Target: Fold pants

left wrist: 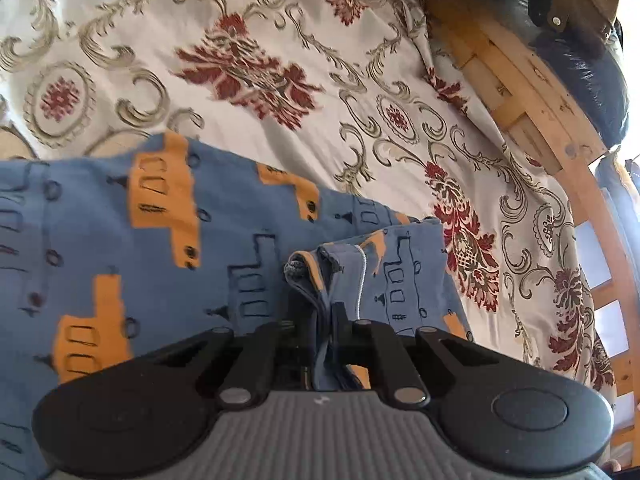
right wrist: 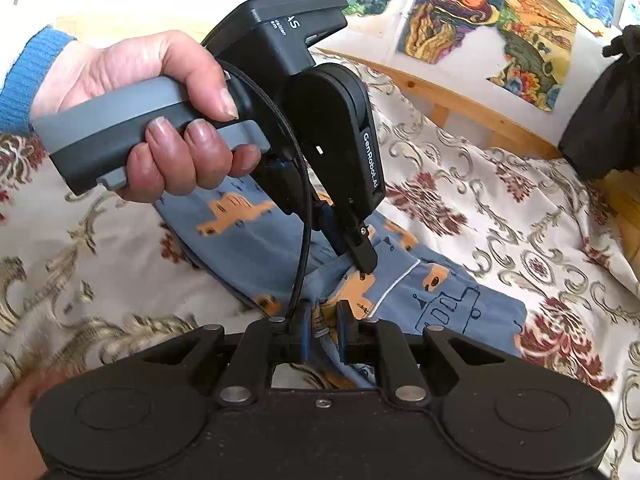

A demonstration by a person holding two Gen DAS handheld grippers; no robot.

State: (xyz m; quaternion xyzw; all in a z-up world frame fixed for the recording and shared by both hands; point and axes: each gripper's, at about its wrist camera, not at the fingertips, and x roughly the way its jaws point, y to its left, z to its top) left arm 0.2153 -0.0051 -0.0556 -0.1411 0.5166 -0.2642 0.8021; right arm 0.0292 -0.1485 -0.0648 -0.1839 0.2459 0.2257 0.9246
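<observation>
Pants, blue with orange and outlined vehicle prints, being pinched at a bunched edge by the left gripper, fingers clamping folded layers and a white cord. Same cloth being gripped by the right gripper, fingers closing on a gathered fold with the fabric running down between them; fingertips partly buried in cloth, so contact hard to make out. Lying spread on a bed, over a cream bedspread with red flowers and grey scrolls. Left device showing in the right wrist view, a hand in a blue cuff squeezing its grey handle, its tip pressing down into the pants. Reading "GenRobot.AI" along its black housing; other small lettering near the top too cropped to read. Showing a wooden bed frame beyond, dark bundles at the corner staying unclear, and colourful pictures cut off at the upper edge.
</observation>
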